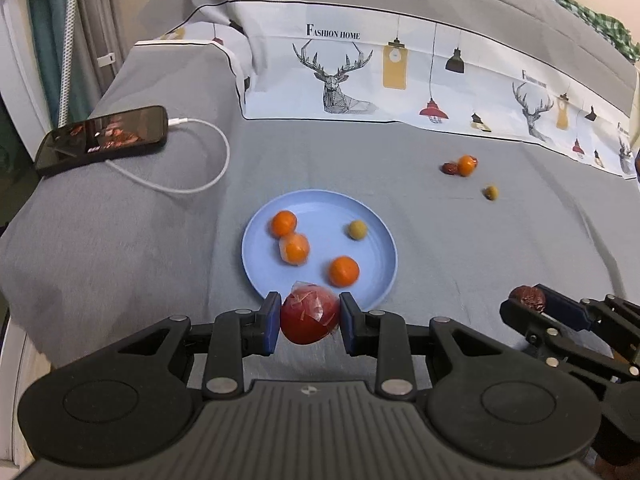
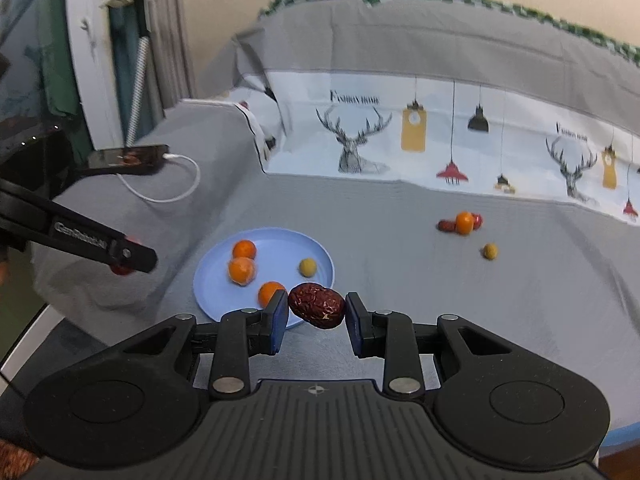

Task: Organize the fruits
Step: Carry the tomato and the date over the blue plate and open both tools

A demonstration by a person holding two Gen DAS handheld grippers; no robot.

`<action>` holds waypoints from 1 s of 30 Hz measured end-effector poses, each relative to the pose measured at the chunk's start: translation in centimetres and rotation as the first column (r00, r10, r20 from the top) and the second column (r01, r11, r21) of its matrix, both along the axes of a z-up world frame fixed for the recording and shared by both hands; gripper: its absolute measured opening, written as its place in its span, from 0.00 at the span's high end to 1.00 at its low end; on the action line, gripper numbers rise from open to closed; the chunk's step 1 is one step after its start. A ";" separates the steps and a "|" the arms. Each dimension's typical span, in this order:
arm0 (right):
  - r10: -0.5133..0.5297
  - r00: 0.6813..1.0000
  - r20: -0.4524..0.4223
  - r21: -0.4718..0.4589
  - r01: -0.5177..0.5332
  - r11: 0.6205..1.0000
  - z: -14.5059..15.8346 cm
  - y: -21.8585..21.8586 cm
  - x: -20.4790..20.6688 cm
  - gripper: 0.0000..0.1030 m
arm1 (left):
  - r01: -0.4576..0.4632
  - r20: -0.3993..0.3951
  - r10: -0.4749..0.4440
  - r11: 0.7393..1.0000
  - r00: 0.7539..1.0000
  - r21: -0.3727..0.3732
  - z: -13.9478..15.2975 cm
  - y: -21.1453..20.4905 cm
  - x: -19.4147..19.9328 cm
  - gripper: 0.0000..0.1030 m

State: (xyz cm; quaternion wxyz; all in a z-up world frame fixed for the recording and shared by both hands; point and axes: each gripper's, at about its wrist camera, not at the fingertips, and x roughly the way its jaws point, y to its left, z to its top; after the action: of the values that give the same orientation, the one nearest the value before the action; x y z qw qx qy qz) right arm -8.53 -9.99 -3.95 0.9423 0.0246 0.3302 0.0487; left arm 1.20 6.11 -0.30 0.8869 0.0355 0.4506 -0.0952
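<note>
Blue plate [image 1: 372, 296] waits mid-bed with three oranges and a green fruit. The left gripper [image 1: 309, 320] clamps a plastic-wrapped red fruit [image 1: 310, 316] at its near rim; the right gripper [image 2: 317, 312] pinches a wrinkled red date [image 2: 317, 305], both seemingly plate-bound.

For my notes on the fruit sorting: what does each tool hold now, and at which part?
Left tool: a plastic-wrapped red fruit, pinched across its two sides. Right tool: a wrinkled dark red date, pinched at its two ends.
</note>
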 end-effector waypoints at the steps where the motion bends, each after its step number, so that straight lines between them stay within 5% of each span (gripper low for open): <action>1: -0.002 1.000 -0.016 0.004 0.002 1.000 -0.3 0.0 0.8 0.69 | -0.001 -0.004 0.001 1.000 1.000 0.010 -0.2 -0.2 0.6 0.67; 17: 0.065 0.981 -0.181 0.036 -0.059 0.998 -6.1 2.4 12.2 0.69 | 0.001 -0.161 0.016 0.995 0.987 0.102 -7.1 -1.3 11.2 0.67; 30: 0.087 0.961 -0.264 0.037 -0.080 0.996 -10.2 2.8 17.3 0.68 | 0.001 -0.219 0.032 0.989 0.975 0.146 -11.4 -1.6 15.4 0.64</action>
State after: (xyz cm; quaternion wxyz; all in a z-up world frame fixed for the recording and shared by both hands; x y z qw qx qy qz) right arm 8.81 -7.17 -14.18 0.8863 0.0292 0.4536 0.0889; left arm 16.59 4.52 -11.70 0.8272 0.0856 0.5522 -0.0586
